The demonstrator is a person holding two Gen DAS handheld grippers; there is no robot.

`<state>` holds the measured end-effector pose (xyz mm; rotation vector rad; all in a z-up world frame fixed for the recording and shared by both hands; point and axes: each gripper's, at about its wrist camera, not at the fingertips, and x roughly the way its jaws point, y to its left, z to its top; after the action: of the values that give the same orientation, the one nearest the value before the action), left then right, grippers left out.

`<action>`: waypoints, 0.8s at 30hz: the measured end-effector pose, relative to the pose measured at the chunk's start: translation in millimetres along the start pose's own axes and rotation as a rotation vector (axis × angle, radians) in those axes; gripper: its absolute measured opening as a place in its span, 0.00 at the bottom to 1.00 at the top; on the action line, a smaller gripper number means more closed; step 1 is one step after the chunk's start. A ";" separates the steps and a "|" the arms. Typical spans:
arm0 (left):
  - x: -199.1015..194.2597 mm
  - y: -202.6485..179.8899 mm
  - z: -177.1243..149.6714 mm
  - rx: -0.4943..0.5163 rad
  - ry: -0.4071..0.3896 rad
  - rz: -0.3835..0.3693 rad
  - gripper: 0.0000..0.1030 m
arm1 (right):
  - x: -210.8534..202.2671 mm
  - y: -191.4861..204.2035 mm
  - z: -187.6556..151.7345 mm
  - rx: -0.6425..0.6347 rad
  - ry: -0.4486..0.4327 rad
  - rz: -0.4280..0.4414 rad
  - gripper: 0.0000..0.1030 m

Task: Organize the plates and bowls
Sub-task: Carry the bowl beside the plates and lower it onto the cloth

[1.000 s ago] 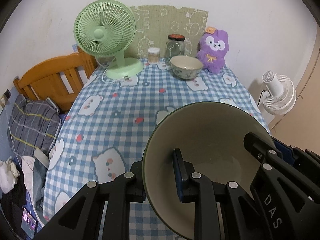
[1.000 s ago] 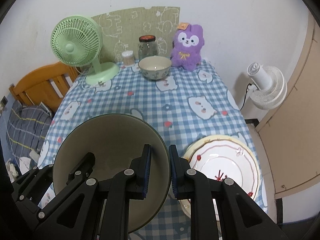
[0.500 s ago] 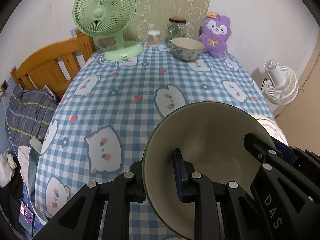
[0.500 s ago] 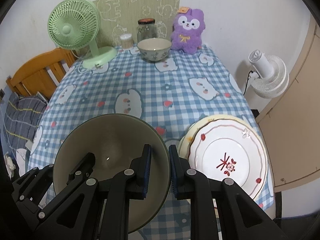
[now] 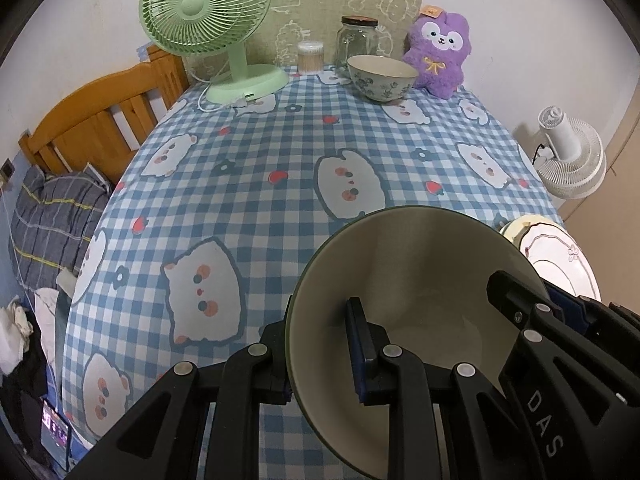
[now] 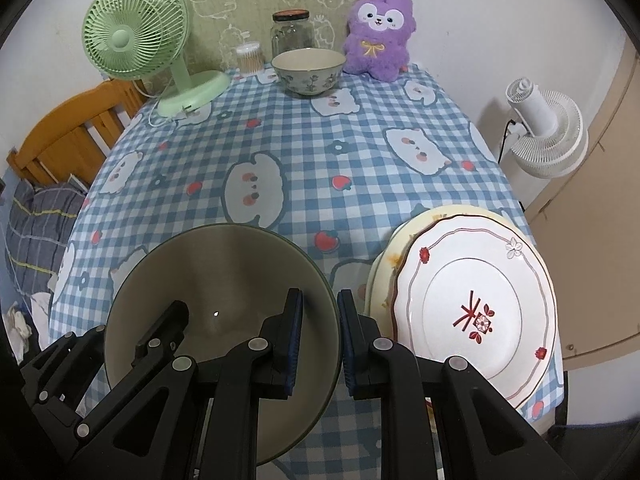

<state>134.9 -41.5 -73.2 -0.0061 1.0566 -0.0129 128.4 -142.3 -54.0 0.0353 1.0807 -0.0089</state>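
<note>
A large dark-green bowl [image 5: 420, 280] [image 6: 224, 272] with a cream inside hangs tilted over the near part of the checked table. My left gripper [image 5: 320, 352] is shut on its left rim. On the opposite rim my right gripper [image 6: 320, 334] is shut, one finger inside and one outside. Each gripper shows in the other's view, the right gripper [image 5: 520, 312] and the left gripper [image 6: 160, 332]. A white plate with red marks [image 6: 472, 312] [image 5: 560, 252] lies on a cream plate [image 6: 384, 264] at the near right. A floral bowl [image 5: 380, 76] [image 6: 308, 70] stands at the far end.
At the table's far end stand a green desk fan [image 5: 208, 20], a glass jar [image 5: 356, 40], a cotton-swab tub [image 5: 310, 56] and a purple plush [image 5: 440, 52]. A wooden bed frame [image 5: 100, 120] lies left of the table, a white floor fan [image 6: 544, 128] right.
Both grippers have sunk toward the table with the green bowl held between them, and more of the near tablecloth and the plates has come into view.
</note>
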 end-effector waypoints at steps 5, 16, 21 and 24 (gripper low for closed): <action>4.1 -0.4 3.4 0.012 0.003 0.007 0.19 | 6.1 -1.1 3.4 0.011 0.013 0.007 0.20; 16.5 3.4 2.7 0.021 0.050 -0.001 0.19 | 15.1 1.1 3.0 0.021 0.019 -0.002 0.20; 21.2 1.2 -1.3 0.022 0.062 -0.022 0.20 | 17.0 -0.5 -0.1 0.026 0.016 -0.023 0.20; 21.3 1.4 -1.2 0.032 0.056 -0.022 0.20 | 20.3 -0.3 -2.1 0.032 0.030 -0.042 0.21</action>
<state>144.4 -40.4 -92.3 0.0116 1.1118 -0.0503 136.1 -142.3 -72.9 0.0420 1.1113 -0.0636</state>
